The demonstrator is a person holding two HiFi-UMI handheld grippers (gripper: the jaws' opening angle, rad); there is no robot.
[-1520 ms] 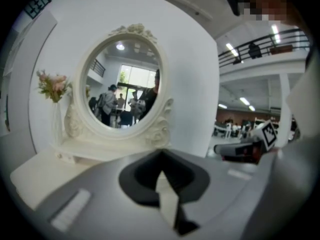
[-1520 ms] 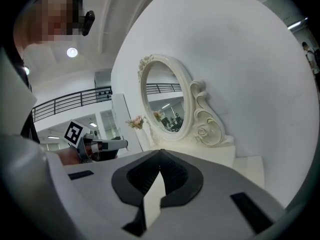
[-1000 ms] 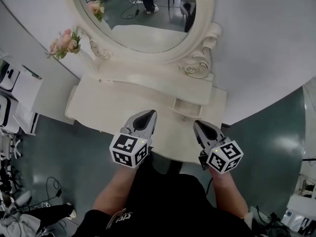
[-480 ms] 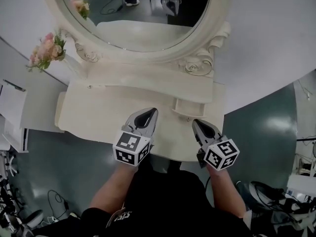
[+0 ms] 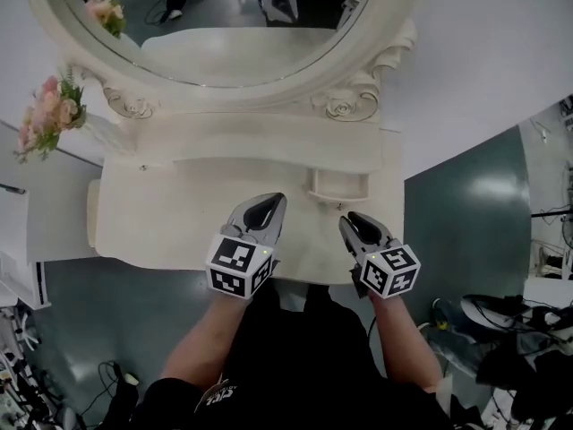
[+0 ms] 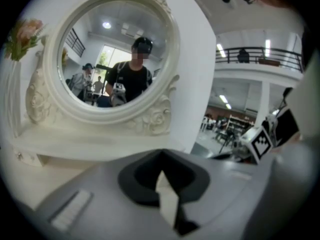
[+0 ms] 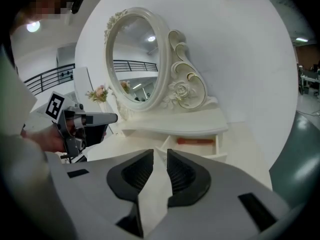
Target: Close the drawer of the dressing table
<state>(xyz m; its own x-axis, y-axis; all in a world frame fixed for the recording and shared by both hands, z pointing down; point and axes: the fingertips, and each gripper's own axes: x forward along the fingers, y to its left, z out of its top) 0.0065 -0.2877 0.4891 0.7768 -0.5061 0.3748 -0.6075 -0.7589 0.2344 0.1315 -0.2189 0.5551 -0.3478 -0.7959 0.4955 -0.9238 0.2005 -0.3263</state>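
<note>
The white dressing table (image 5: 170, 213) has one small drawer (image 5: 338, 197) pulled out at the right of its upper shelf. In the right gripper view the drawer (image 7: 216, 146) holds a thin red stick (image 7: 195, 141). My right gripper (image 5: 356, 227) hovers just in front of the drawer; its jaws (image 7: 160, 151) are opening, with only the tabletop showing between them. My left gripper (image 5: 260, 211) hangs over the middle of the tabletop, and its tips (image 6: 161, 156) meet with nothing held. The left gripper (image 7: 95, 119) also shows in the right gripper view.
An oval mirror (image 5: 224, 16) in a carved frame rises behind the shelf. Pink flowers (image 5: 49, 115) stand at the left end. Cables and gear (image 5: 501, 330) lie on the green floor at the right. A white wall runs behind the table.
Both grippers have come down toward the tabletop. The right one has shifted left, closer to the open drawer, and the table now sits more squarely below me.
</note>
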